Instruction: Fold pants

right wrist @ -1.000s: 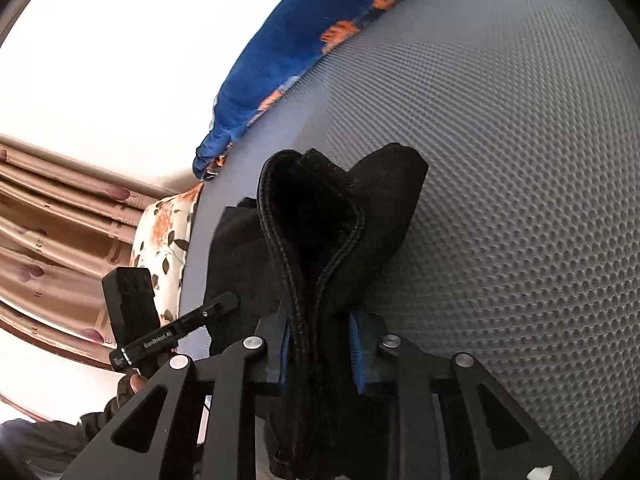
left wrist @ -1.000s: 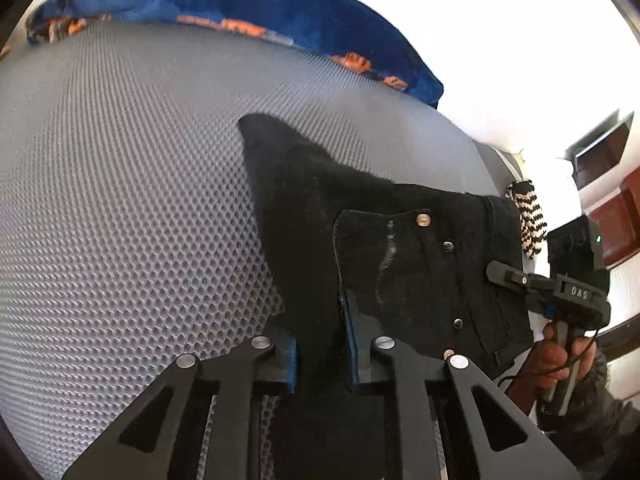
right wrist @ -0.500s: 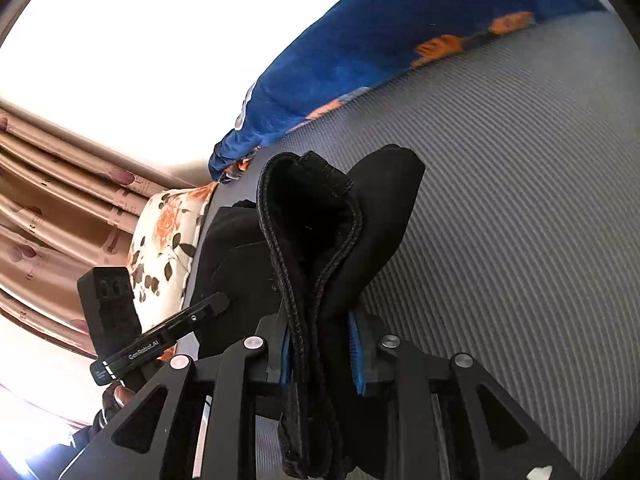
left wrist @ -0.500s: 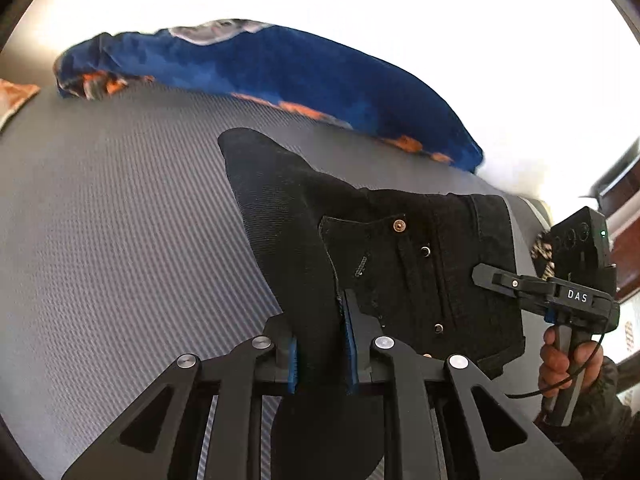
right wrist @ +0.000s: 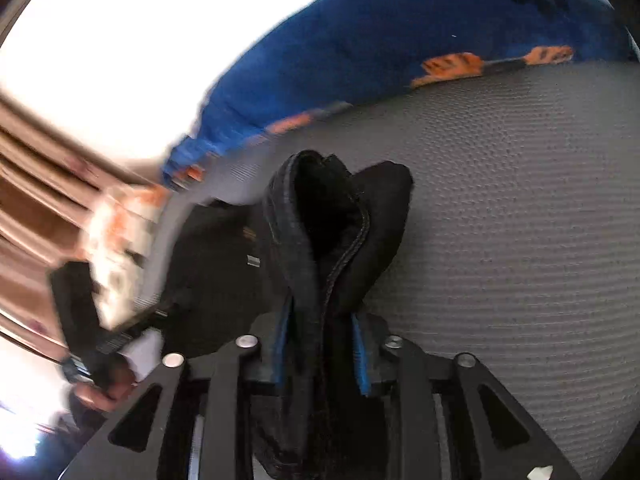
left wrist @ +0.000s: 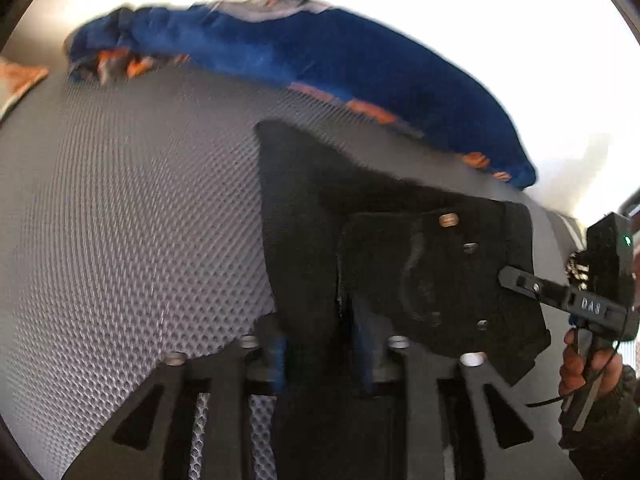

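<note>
Black pants (left wrist: 420, 264) with metal rivets hang stretched between both grippers above a grey mesh mattress (left wrist: 132, 216). My left gripper (left wrist: 320, 356) is shut on one edge of the fabric. My right gripper (right wrist: 320, 348) is shut on a bunched, seamed fold of the pants (right wrist: 336, 232). In the left wrist view the right gripper (left wrist: 520, 280) shows at the far right, clamped on the waistband. In the right wrist view the left gripper (right wrist: 168, 308) appears blurred at the left.
A blue blanket with orange patches (left wrist: 328, 56) lies along the far edge of the mattress and also shows in the right wrist view (right wrist: 420, 40). A floral cushion (right wrist: 120, 248) and brown curtains (right wrist: 36, 200) are at the left.
Both grippers have dropped back toward the mattress with the pants still held; the mesh looks closer again. Both views are motion-blurred.
</note>
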Action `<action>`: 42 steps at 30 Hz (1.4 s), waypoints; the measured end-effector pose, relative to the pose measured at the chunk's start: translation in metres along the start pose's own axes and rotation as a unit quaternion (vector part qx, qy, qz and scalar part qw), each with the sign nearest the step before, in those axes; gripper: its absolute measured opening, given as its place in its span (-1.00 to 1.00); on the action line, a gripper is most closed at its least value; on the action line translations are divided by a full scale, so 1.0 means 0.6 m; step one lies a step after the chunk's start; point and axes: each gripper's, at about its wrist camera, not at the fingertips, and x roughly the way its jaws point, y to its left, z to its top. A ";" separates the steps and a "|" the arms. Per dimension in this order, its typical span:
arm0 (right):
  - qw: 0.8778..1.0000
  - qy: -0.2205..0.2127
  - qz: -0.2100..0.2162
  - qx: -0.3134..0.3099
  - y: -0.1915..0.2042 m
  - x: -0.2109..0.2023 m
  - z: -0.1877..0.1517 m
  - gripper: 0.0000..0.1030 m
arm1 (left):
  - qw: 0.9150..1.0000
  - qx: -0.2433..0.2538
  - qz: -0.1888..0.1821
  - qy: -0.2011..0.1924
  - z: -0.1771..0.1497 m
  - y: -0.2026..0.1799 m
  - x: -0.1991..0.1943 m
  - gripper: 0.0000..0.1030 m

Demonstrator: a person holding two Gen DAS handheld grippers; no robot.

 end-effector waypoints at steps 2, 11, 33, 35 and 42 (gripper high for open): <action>0.999 0.002 -0.036 -0.009 -0.003 0.008 -0.010 -0.13 | 1.000 -0.017 0.011 0.004 -0.008 0.010 0.010 -0.08; 0.995 -0.011 -0.094 -0.021 0.005 -0.023 -0.059 0.15 | 0.994 0.022 0.110 -0.020 -0.045 -0.027 -0.027 0.11; 0.956 -0.155 -0.224 -0.109 0.214 -0.137 -0.229 0.94 | 0.967 0.020 0.234 -0.101 -0.231 -0.089 -0.209 0.27; 0.955 -0.156 -0.227 -0.111 0.219 -0.137 -0.241 0.96 | 0.967 0.015 0.234 -0.104 -0.242 -0.090 -0.218 0.30; 0.957 -0.136 -0.232 -0.111 0.225 -0.127 -0.274 0.97 | 0.968 0.002 0.227 -0.108 -0.277 -0.091 -0.230 0.38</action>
